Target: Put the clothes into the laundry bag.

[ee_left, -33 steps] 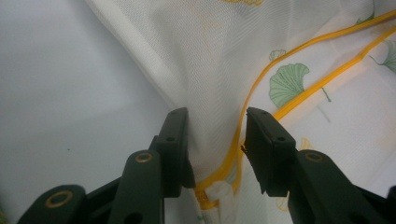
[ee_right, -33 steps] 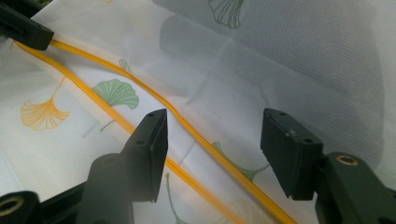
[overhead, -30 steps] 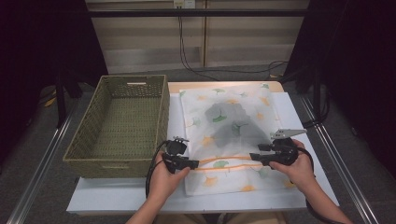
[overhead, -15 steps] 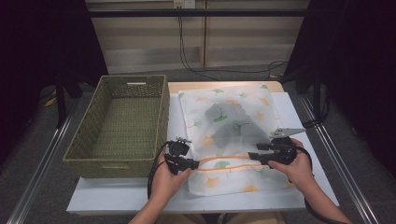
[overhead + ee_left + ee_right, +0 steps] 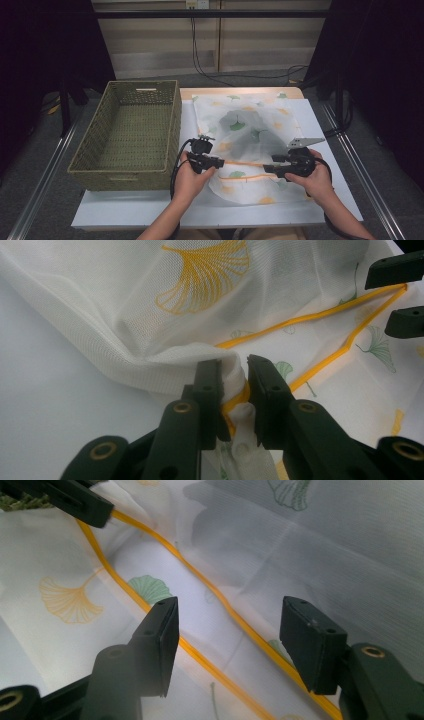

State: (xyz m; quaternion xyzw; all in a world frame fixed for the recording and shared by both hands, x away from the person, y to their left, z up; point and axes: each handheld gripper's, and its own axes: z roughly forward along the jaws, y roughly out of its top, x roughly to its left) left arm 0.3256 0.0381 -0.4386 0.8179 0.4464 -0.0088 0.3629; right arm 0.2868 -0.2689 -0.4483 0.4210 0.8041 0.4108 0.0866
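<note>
- We see a white mesh laundry bag printed with yellow and green ginkgo leaves [image 5: 250, 137] lying flat on the white table [image 5: 150, 212], just right of the empty olive-green woven basket [image 5: 131, 132].
- Our left gripper [image 5: 216, 162] sits at the bag's near left edge. Its jaws have just been closing, and in the left gripper view they pinch a bunched fold of the mesh together with the bag's orange zipper band [image 5: 320, 316].
- Our right gripper [image 5: 270, 169] rests over the bag's near right part. In the right gripper view its jaws stand apart, straddling the two orange lines of the zipper without pressing on them.
- The two grippers point toward each other along the zipper.
</note>
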